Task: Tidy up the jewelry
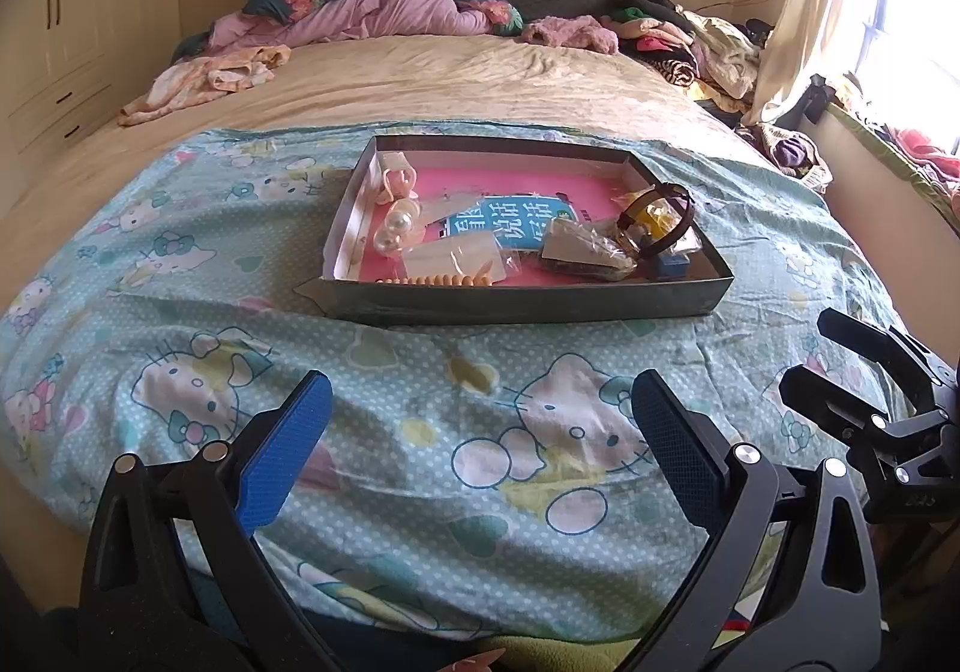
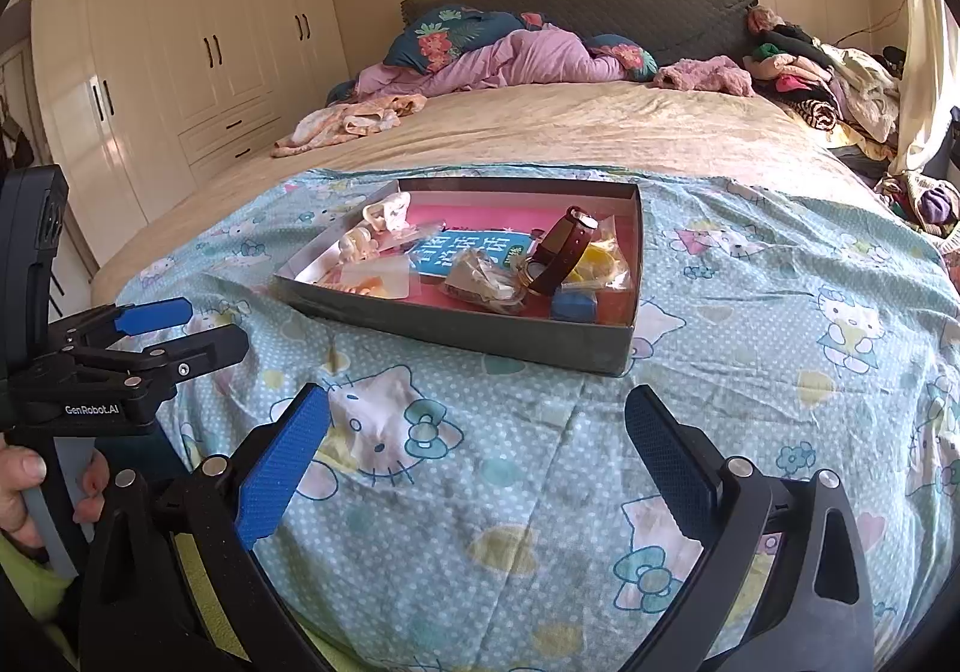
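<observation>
A shallow grey box (image 1: pixel 522 306) (image 2: pixel 480 333) with a pink floor lies on the Hello Kitty sheet (image 1: pixel 420 402). It holds jewelry: a brown strap watch (image 2: pixel 561 249) (image 1: pixel 657 219), pearl earrings (image 1: pixel 393 231), a pink clip (image 1: pixel 399 180), an orange bead string (image 1: pixel 444 281), clear bags (image 1: pixel 591 249), a blue card (image 1: pixel 510 225) and a small blue block (image 2: pixel 573 306). My left gripper (image 1: pixel 480 414) is open and empty, short of the box. My right gripper (image 2: pixel 477 426) is open and empty, short of the box too. Each gripper shows at the edge of the other's view.
Crumpled bedding and pillows (image 1: pixel 372 6) lie at the head of the bed. A heap of clothes (image 1: pixel 708 42) lies at the far right by the curtain. White wardrobes (image 2: pixel 180 60) stand at the left. A window ledge (image 1: pixel 876 144) runs along the right.
</observation>
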Demonstrator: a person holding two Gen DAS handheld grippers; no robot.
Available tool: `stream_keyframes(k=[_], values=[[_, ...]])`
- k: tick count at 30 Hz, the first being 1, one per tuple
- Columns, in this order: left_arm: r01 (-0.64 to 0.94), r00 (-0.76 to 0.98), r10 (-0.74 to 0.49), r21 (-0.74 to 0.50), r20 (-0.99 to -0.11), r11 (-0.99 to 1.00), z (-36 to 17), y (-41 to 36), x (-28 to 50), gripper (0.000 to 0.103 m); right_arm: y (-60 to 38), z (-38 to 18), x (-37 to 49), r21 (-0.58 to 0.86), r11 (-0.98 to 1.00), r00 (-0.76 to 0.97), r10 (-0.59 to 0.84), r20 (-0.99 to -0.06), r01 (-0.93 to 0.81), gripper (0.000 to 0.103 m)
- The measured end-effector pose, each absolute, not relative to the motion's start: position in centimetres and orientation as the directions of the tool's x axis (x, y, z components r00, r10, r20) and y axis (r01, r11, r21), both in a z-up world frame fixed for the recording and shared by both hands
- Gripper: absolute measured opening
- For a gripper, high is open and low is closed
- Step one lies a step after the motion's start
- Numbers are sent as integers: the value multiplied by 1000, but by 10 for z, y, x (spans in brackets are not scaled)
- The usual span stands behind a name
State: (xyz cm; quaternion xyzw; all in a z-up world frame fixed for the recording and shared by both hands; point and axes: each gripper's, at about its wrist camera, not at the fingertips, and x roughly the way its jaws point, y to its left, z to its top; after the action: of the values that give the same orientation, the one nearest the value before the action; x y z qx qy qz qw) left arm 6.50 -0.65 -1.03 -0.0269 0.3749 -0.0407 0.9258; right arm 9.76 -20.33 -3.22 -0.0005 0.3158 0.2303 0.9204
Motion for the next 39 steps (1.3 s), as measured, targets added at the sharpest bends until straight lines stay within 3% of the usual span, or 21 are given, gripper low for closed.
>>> stream_keyframes(k=[39], values=[[47, 726, -92, -85, -681, 995, -5, -2, 63, 93, -200, -31, 96, 138, 891, 692, 426, -582, -433, 98]])
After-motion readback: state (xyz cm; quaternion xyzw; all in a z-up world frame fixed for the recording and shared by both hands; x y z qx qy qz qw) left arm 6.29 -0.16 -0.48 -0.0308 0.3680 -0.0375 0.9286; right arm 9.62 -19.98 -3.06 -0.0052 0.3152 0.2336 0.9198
